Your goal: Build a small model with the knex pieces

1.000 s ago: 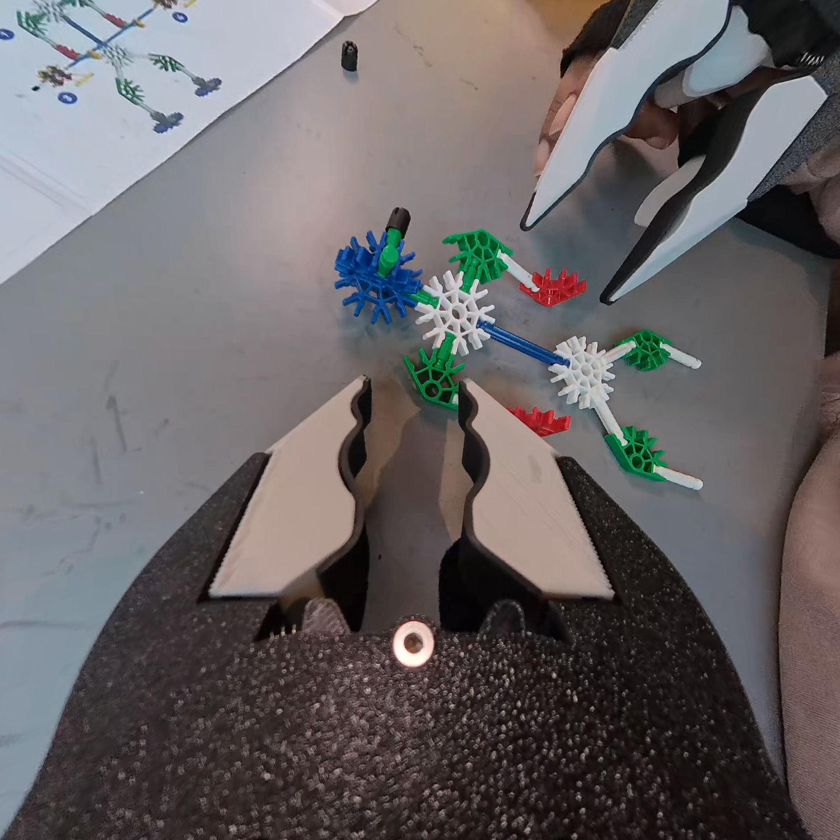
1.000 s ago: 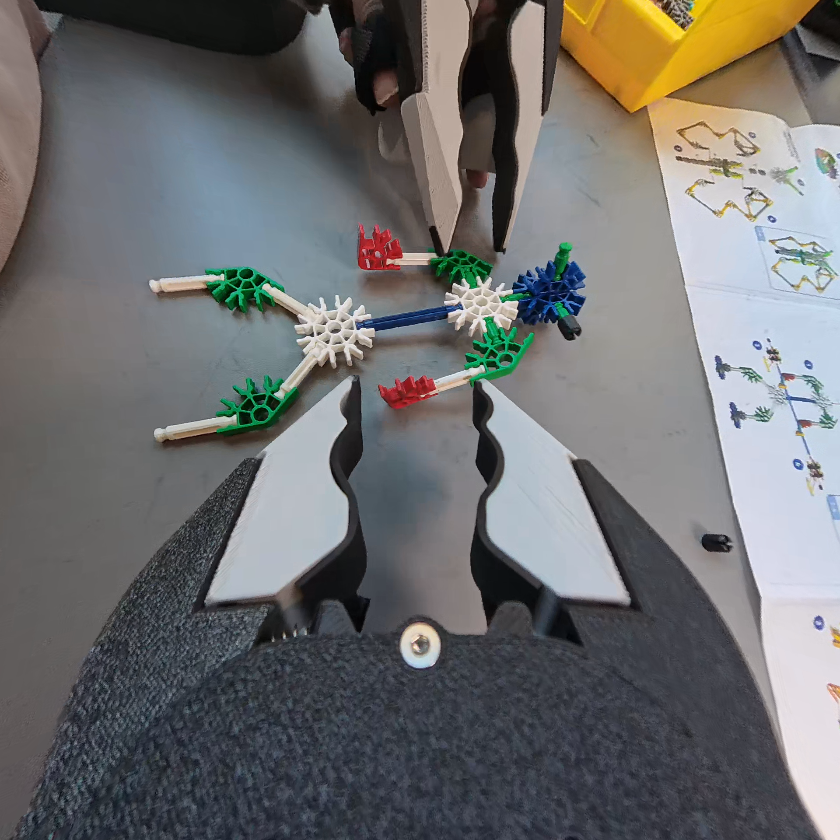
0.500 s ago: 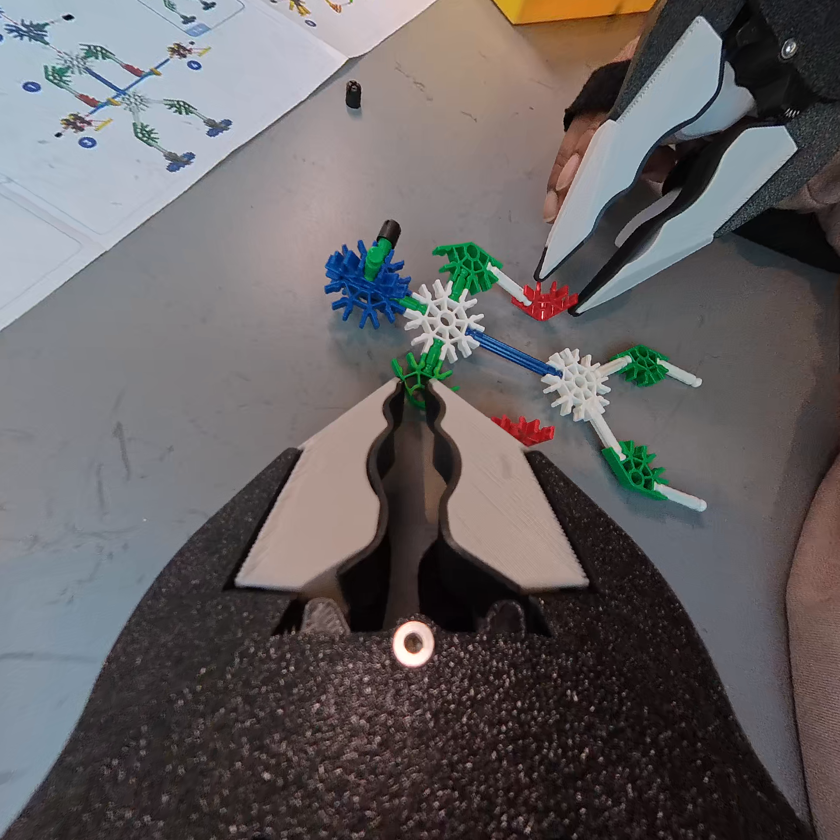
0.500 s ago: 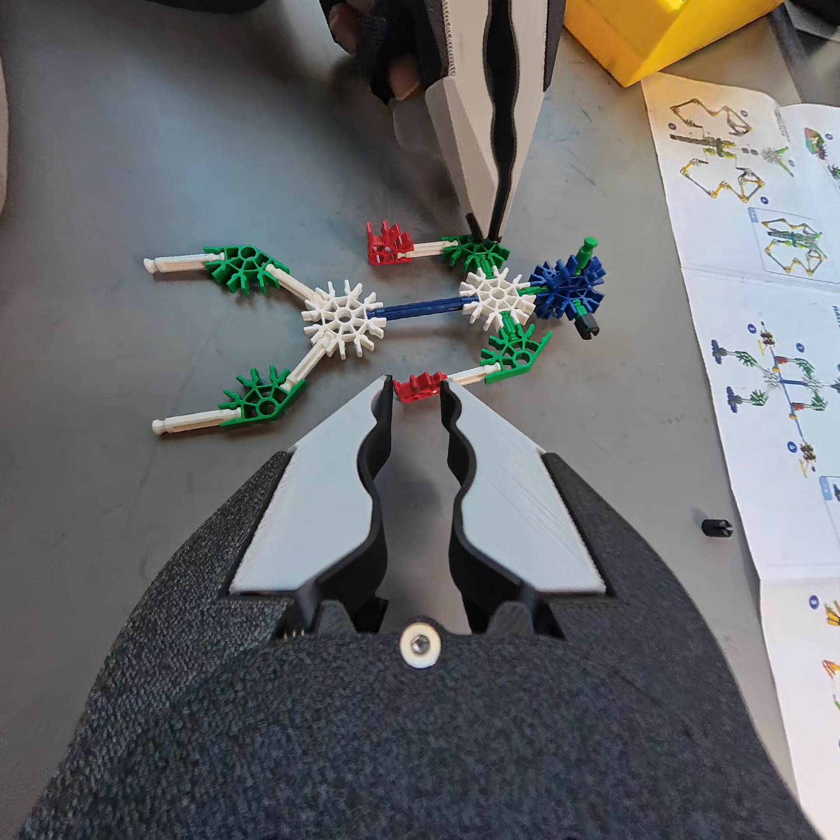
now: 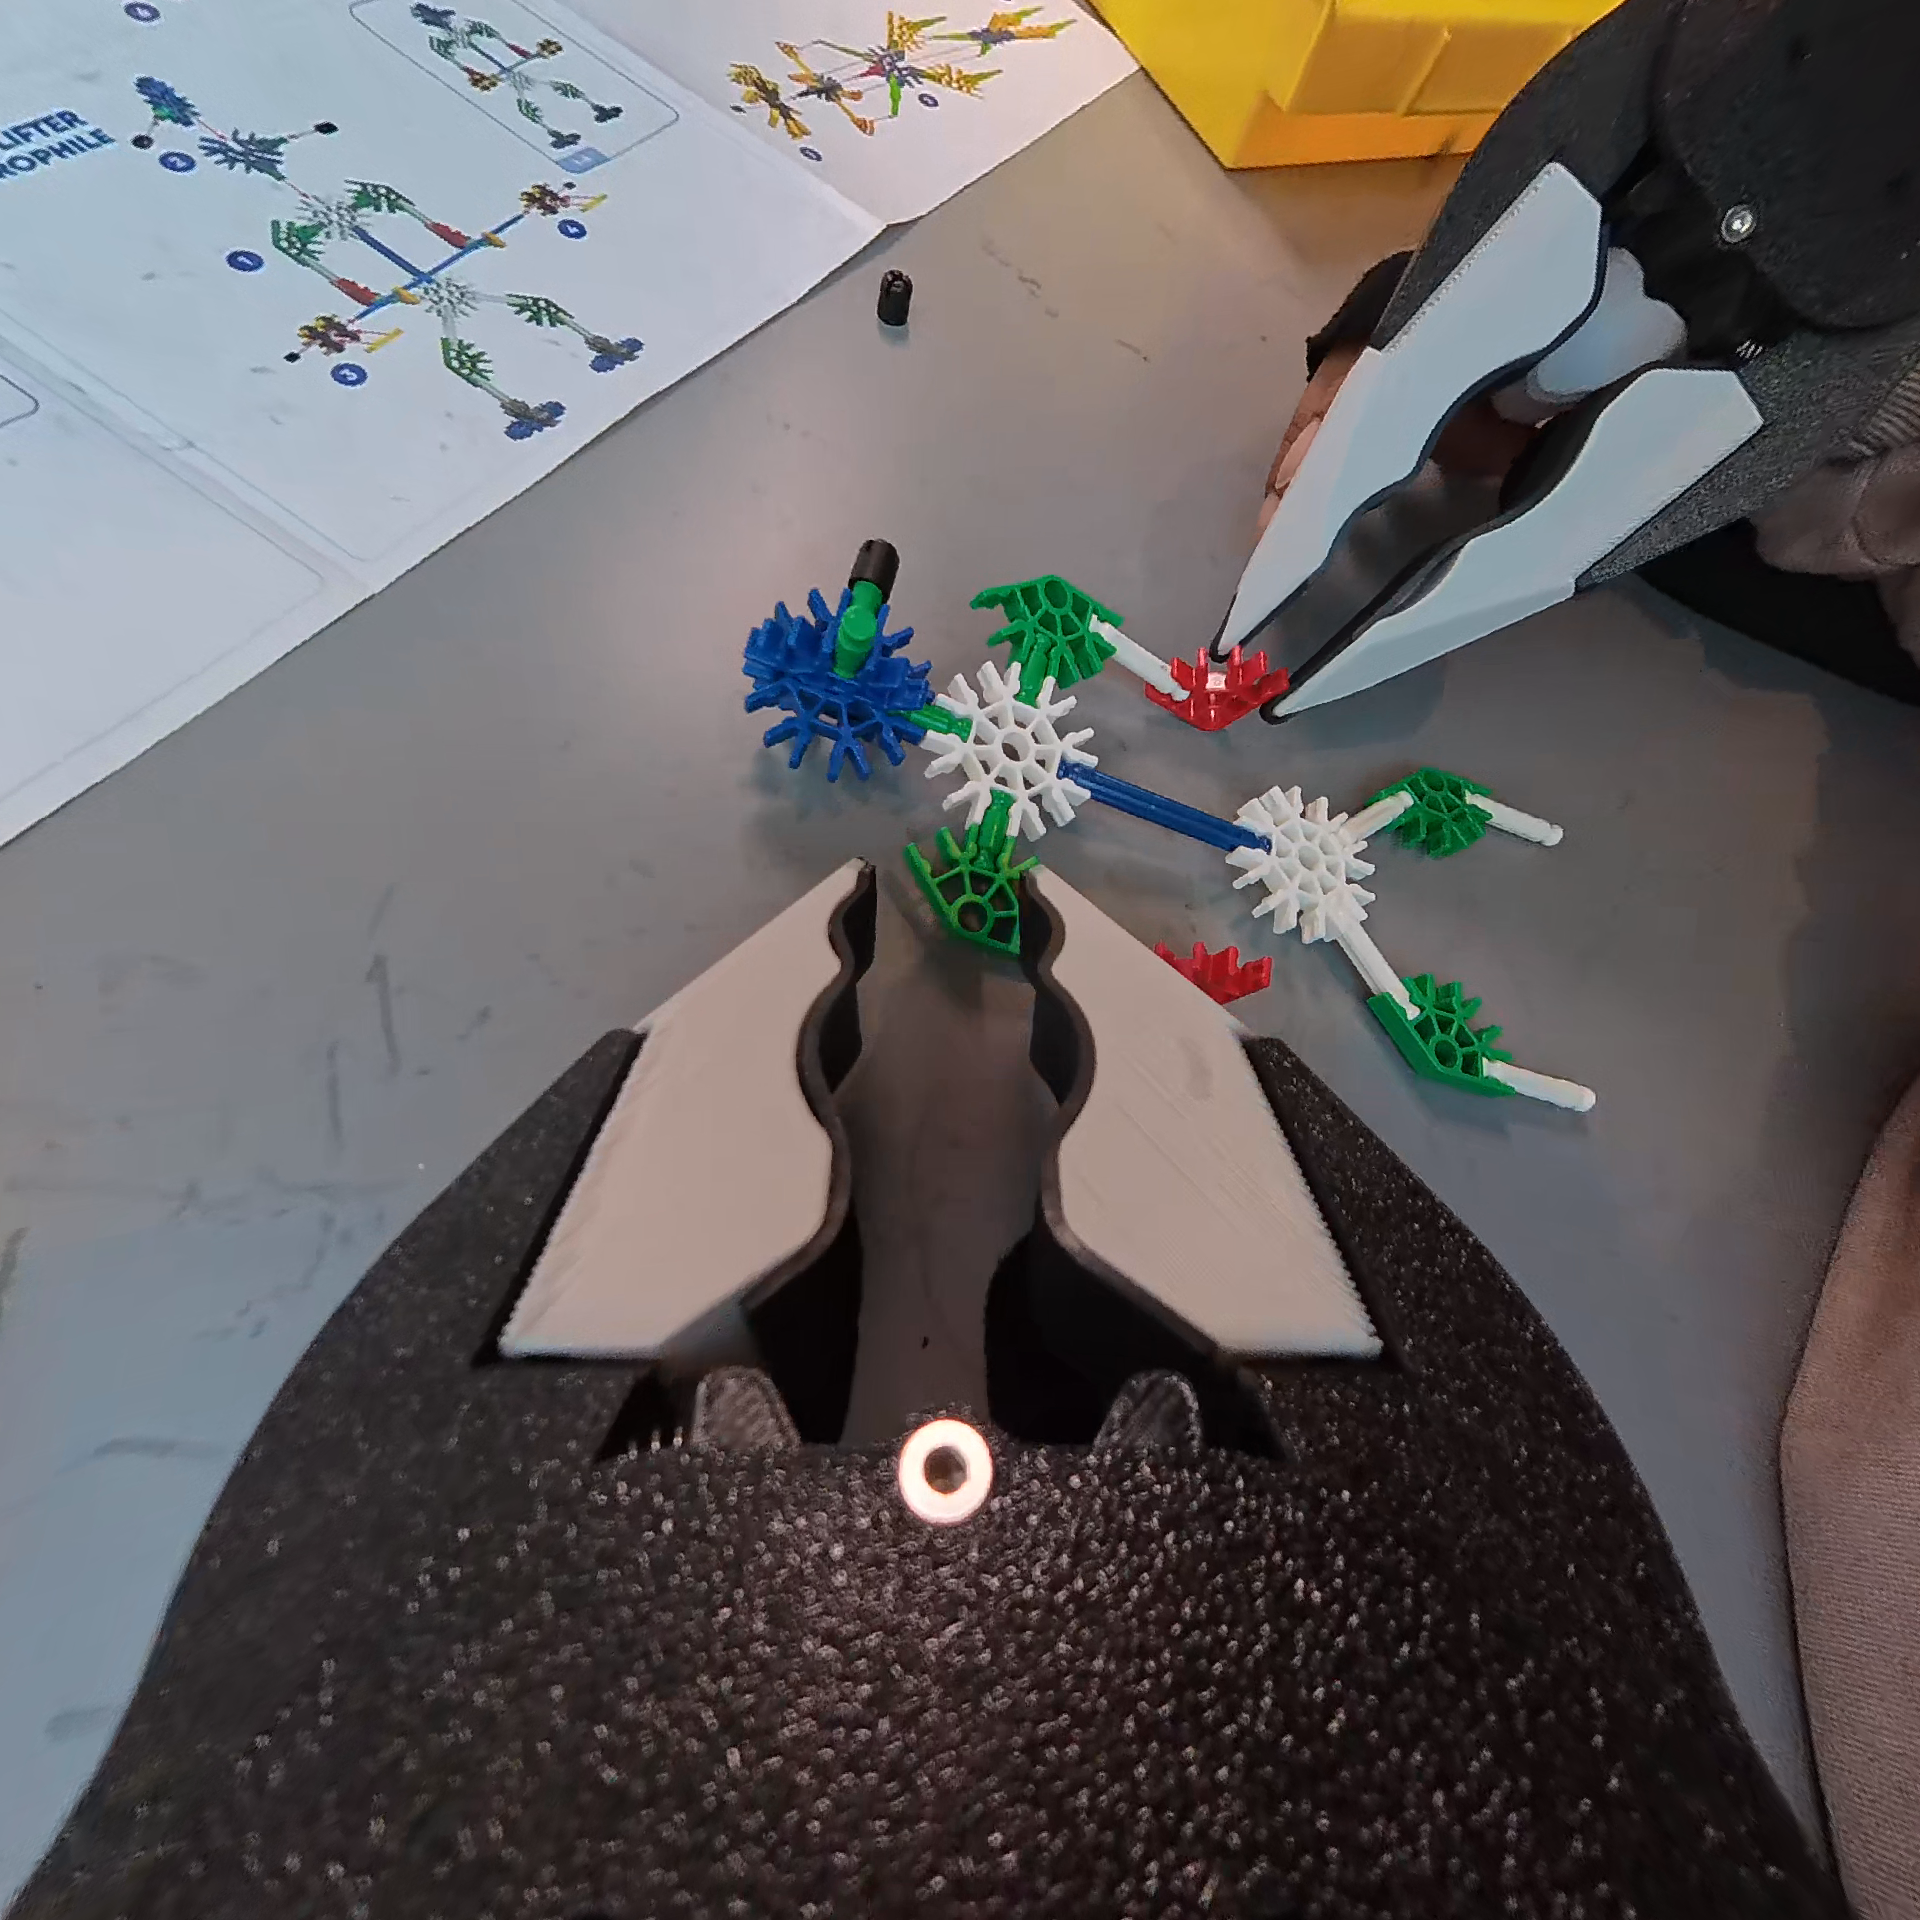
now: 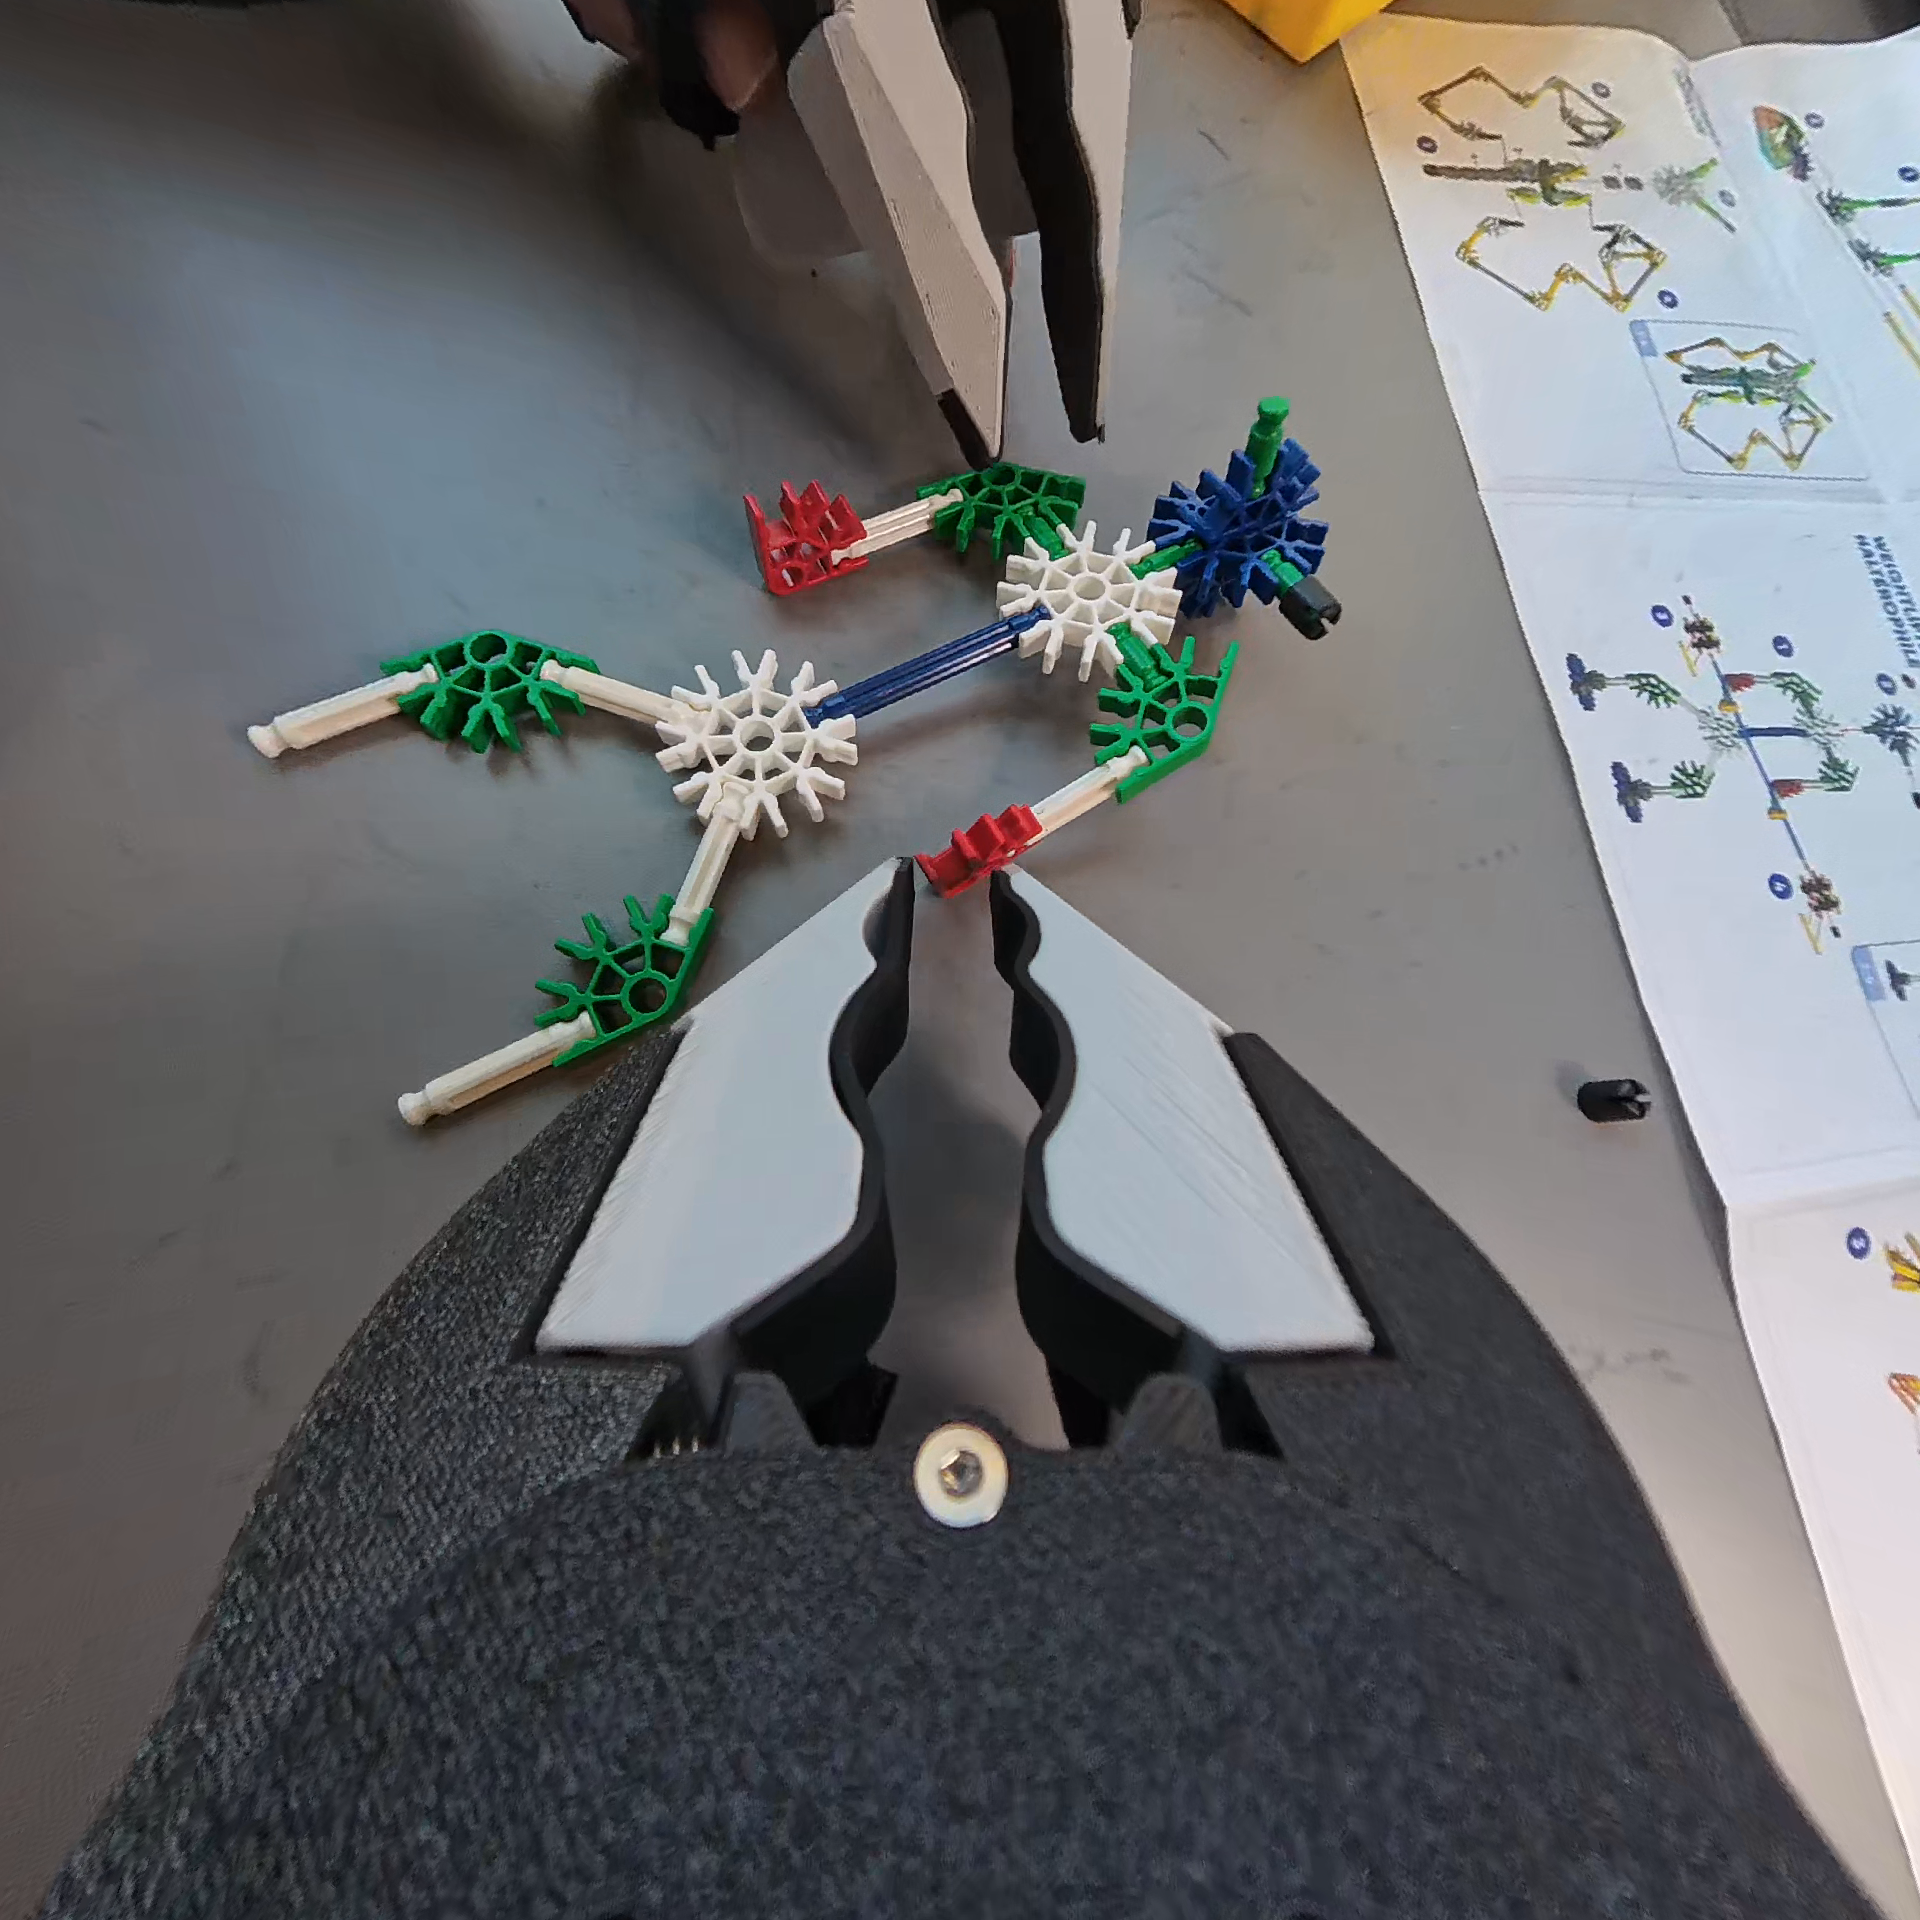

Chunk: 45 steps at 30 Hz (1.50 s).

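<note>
Grey fingers of the left gripper (image 5: 948, 883) stand parted around a green fan connector (image 5: 971, 902), tips flanking it, no firm pinch visible. Right gripper (image 6: 954, 875) nearly closed, tips pinching a red connector (image 6: 977, 847) at one limb's end. Rod-and-connector model (image 6: 758, 740) lies flat on grey table (image 6: 312, 416). Beyond: loose black cap (image 5: 894, 299), instruction sheet (image 5: 260, 312), yellow bin (image 5: 1351, 73).

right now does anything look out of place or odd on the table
One small black cap lies loose on the grey table by the instruction sheet, apart from the rod-and-connector model. Nothing looks broken or spilled.
</note>
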Each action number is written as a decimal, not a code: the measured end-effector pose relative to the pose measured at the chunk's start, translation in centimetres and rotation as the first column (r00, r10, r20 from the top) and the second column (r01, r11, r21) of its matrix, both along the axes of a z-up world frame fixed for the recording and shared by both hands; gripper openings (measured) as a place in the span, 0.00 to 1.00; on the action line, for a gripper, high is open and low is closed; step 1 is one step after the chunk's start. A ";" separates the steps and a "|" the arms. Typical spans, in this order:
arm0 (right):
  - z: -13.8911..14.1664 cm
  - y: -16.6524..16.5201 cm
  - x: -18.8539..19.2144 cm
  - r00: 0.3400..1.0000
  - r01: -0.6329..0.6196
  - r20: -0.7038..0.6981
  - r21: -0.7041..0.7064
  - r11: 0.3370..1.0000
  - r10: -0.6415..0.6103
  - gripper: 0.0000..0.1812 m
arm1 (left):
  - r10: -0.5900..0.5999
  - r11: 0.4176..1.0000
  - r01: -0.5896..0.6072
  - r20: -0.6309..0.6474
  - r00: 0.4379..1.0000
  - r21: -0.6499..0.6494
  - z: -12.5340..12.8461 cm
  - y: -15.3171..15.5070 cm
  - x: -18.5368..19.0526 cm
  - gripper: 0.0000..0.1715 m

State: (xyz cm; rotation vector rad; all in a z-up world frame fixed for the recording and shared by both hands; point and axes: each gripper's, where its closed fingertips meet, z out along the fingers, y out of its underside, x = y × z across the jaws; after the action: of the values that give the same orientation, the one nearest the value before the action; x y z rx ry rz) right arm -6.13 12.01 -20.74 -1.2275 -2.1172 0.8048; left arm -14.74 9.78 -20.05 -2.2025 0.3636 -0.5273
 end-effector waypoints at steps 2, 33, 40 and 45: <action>0.0 -0.1 0.1 1.000 -0.009 0.000 -0.002 1.000 0.009 0.08 | -0.016 1.000 0.015 -0.023 1.000 -0.014 -0.4 -0.1 0.3 0.15; -0.6 2.8 -0.3 0.984 0.176 0.027 0.022 0.984 -0.176 0.01 | -0.210 0.962 0.231 -0.145 0.967 0.148 1.1 -1.8 2.6 0.22; -0.6 1.2 -0.3 0.995 0.101 0.025 0.027 0.995 -0.101 0.02 | -0.179 0.965 0.237 -0.388 0.904 0.109 -1.4 -0.8 1.7 0.14; 0.8 0.2 -0.5 0.998 0.065 -0.021 -0.071 0.995 -0.067 0.04 | -0.109 0.974 0.177 -0.393 0.913 0.141 -0.9 -0.5 -0.2 0.14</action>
State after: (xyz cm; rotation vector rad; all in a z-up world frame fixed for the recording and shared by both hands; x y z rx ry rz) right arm -6.59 12.21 -19.92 -1.3105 -2.0341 0.8664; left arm -14.93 9.25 -21.00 -2.1105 0.7563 -0.1266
